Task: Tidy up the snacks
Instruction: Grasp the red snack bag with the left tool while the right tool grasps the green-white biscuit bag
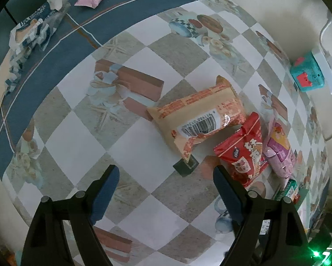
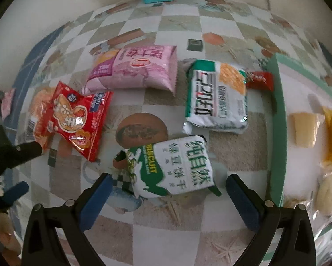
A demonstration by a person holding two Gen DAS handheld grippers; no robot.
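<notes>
1. We see snack packets lying flat on the table: a green-and-white biscuit packet (image 2: pixel 177 166), a red packet (image 2: pixel 77 119) and a pink packet (image 2: pixel 137 68).
2. Both the right gripper (image 2: pixel 169 190) and the left gripper (image 1: pixel 166 177) hang released above them, grasping nothing.
3. A checkered tablecloth (image 1: pixel 130 150) covers the surface; a pale wall (image 1: pixel 265 2) stands behind.

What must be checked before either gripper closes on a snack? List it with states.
1. Left gripper jaws open, nothing between: ok.
2. Right gripper jaws open: ok.
3. Green biscuit pack lined up between right jaws: ok.
4. Orange pack lined up with left jaws: not ok, ahead and off to one side.
5. Red pack free of neighbours: not ok, overlaps orange pack.
6. Tray has room: cannot tell.
</notes>
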